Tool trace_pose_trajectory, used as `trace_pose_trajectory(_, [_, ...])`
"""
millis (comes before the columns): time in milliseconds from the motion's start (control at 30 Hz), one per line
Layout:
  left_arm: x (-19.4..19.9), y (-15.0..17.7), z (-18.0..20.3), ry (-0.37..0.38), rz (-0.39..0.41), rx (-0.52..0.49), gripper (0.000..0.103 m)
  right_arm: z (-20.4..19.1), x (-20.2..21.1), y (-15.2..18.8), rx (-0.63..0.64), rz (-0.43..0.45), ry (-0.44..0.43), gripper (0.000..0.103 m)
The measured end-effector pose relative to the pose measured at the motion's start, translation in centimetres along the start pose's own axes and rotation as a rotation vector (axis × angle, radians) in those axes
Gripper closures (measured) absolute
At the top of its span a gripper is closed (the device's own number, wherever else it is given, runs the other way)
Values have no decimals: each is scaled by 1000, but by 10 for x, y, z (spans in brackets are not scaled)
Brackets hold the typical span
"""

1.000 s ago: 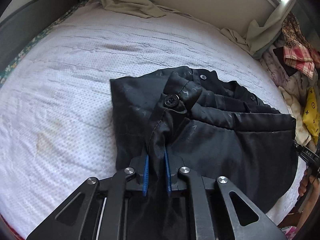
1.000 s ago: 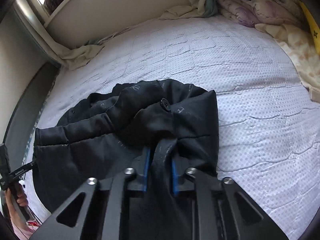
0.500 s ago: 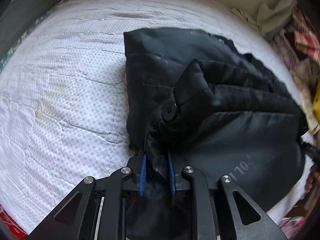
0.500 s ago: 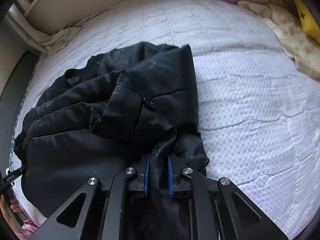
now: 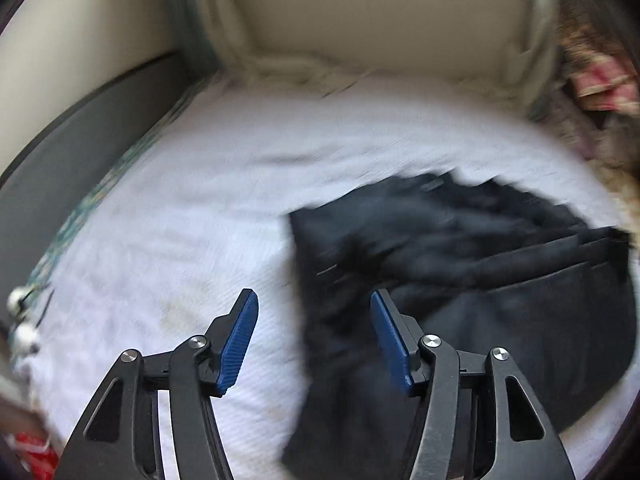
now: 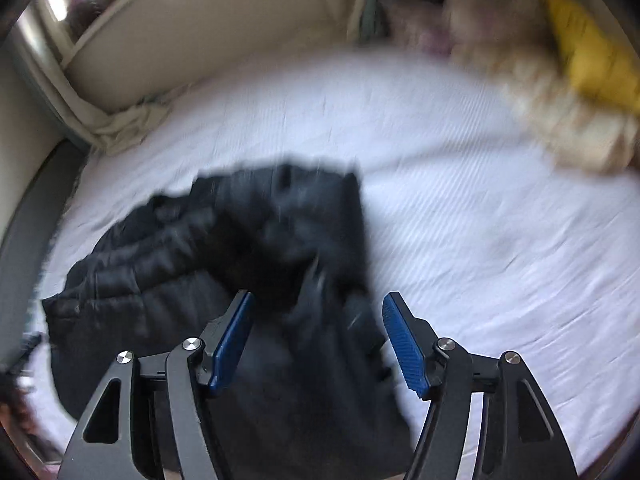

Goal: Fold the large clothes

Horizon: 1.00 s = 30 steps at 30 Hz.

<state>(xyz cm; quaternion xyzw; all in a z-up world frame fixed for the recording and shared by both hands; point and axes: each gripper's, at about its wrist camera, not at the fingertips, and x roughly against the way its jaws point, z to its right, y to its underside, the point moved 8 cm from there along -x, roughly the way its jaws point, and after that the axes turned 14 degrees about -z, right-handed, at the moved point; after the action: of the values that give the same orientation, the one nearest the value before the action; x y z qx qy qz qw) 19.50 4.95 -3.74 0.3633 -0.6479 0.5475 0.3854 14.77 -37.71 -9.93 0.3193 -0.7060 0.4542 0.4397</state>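
White quilted bedding [image 5: 208,216] is being shown spread across a bed set against a cream wall [image 5: 360,12], and both views are being smeared by motion. On it a black padded jacket [image 5: 480,272] is being seen lying in a rough fold, bunched along its far edge, towards the near side of the bed. Above it the left gripper [image 5: 314,338] is being held with its jaws wide apart, having just been opening; nothing is being pinched between its blue pads [image 5: 236,344], and the jacket's left edge is being seen below the gap. The right gripper [image 6: 318,340] is likewise being held wide, its jaws having just been opening, with the jacket [image 6: 248,240] lying loose beneath them. A yellow cloth [image 6: 592,60] and pale crumpled fabrics [image 6: 560,120] are being seen heaped at the bed's far right corner
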Motion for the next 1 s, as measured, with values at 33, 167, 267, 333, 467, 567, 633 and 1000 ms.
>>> trace_pose_trajectory(33, [2,-1,15,37,12,-24,37,-10,13,-6,44,75,35,39])
trace_pose_trajectory(167, [-17,-1,66,98,-28,-100,36,-69,15,-13,211,128,-32,53])
trace_pose_trajectory(267, [-55,6,77,38,-121,-110,36,-100,-21,-6,290,11,-42,82])
trace_pose_trajectory(333, [-71,15,71,6,-166,-93,36,-97,-52,2,277,-68,14,83])
trace_pose_trajectory(467, [-83,27,68,-38,-161,-119,35,-90,-90,11,273,-129,59,86])
trace_pose_trajectory(567, [-90,33,72,-40,-155,-125,35,-90,-99,21,309,-117,97,87])
trace_pose_trajectory(633, [-93,36,71,-31,-157,-120,35,-94,-108,27,329,-113,125,87])
trace_pose_trajectory(1000, [-104,33,74,-18,-142,-119,35,-95,-120,37,353,-36,158,87])
